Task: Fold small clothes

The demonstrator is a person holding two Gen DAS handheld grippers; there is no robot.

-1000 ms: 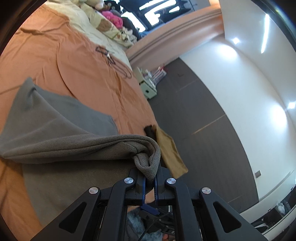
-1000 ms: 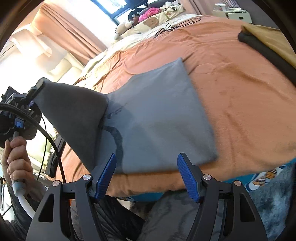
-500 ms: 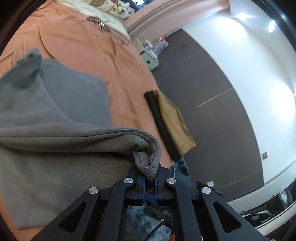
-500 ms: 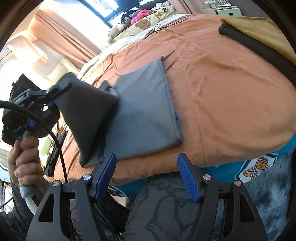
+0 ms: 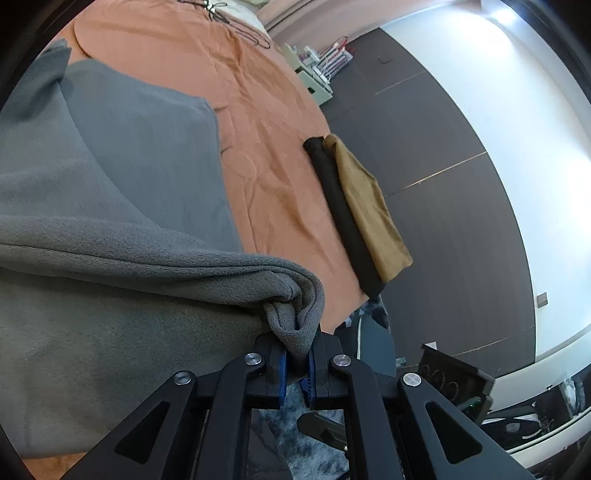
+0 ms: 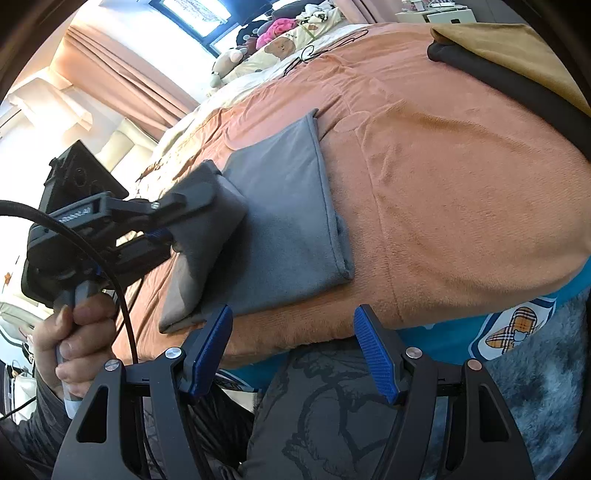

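Observation:
A grey garment (image 5: 122,206) (image 6: 288,221) lies partly folded on the orange bedspread (image 5: 266,155) (image 6: 443,184). My left gripper (image 5: 297,354) (image 6: 168,236) is shut on a bunched corner of it and holds that corner over the lower layer, near the bed's front edge. The lifted flap drapes down from the fingers. My right gripper (image 6: 291,347) stands open with nothing between its blue pads, just off the front edge of the bed, apart from the cloth.
A black garment (image 5: 340,218) (image 6: 509,88) and a tan one (image 5: 369,206) (image 6: 517,48), both folded, lie at the bed's right edge. A cable (image 5: 236,22) and soft toys (image 6: 273,33) sit far up the bed. A person's hand (image 6: 81,332) grips the left tool; legs (image 6: 332,424) below.
The left gripper has carried the grey corner across to the right and down, laying the flap over the lower layer. The right gripper stayed open and shifted only slightly.

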